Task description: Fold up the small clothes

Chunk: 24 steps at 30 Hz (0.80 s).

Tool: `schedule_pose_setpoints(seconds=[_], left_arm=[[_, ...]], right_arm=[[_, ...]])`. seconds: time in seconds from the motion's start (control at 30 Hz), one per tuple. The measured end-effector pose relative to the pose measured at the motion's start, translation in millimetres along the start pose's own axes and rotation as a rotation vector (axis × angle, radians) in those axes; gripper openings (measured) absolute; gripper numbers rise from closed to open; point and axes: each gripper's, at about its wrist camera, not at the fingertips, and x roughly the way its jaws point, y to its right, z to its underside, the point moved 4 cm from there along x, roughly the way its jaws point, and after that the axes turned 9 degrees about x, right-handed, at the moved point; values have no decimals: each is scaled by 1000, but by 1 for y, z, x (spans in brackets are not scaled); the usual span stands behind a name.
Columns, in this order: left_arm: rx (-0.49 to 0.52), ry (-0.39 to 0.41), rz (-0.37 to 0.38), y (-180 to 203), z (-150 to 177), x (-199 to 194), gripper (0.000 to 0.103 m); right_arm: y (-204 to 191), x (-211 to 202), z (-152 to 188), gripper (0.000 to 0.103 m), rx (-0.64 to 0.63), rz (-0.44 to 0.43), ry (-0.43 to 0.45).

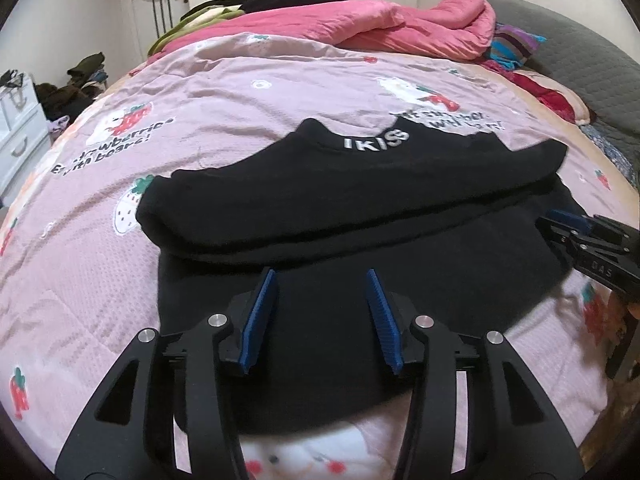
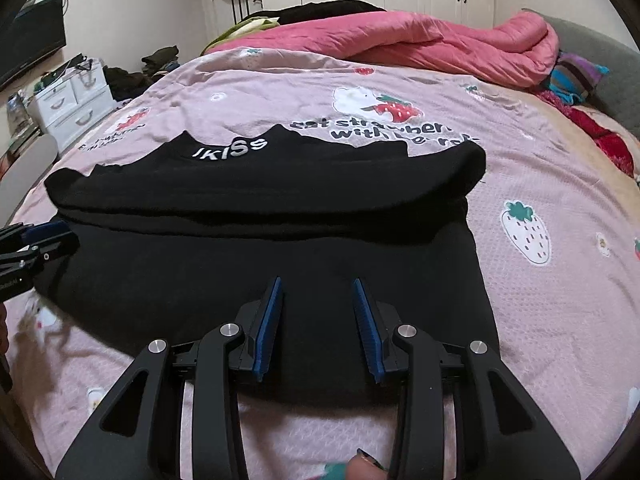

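- A wide bed with a pink strawberry-and-bear printed cotton cover is carrying the work; a crumpled rose-pink quilt is lying along its far edge.
- A black knit sweater with white "IKISS" lettering at the collar is lying flat near the bed's near edge, collar toward the far edge. A thick band is lying folded across its upper half, seemingly the sleeves laid over the chest; the lower body and hem are lying single-layer toward the near edge.
- The left gripper, black with blue ribbed pads, is hovering over the hem area on the sweater's left portion, pads apart and holding nothing.
- The right gripper of the same build is hovering over the hem area toward the sweater's right side, pads likewise apart and empty. Contact with the cloth cannot be confirmed in either view.
- Judgement: the fold is roughly midway, with the bottom-up fold now pending.
- Judgement: the next move is calling for both grippers to be pinching the hem near its two corners, then lifting together and carrying it toward the collar, keeping the edge level so the folded band is not dragging.
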Motion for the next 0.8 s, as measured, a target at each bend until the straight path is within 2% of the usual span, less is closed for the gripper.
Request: schedule_pose_setpoints(seconds=[0.3, 0.5, 0.67, 0.8], left_arm=[[-7, -12, -47, -15, -13, 28, 39], [-7, -5, -67, -31, -23, 35, 45], [-60, 6, -96, -58, -31, 36, 45], [-128, 41, -114, -83, -34, 23, 46]], right_arm=[[5, 29, -25, 35, -2, 20, -31], [0, 48, -50, 34, -44, 55, -23], [0, 58, -69, 34, -57, 89, -12], [11, 52, -85, 36, 9, 74, 17]])
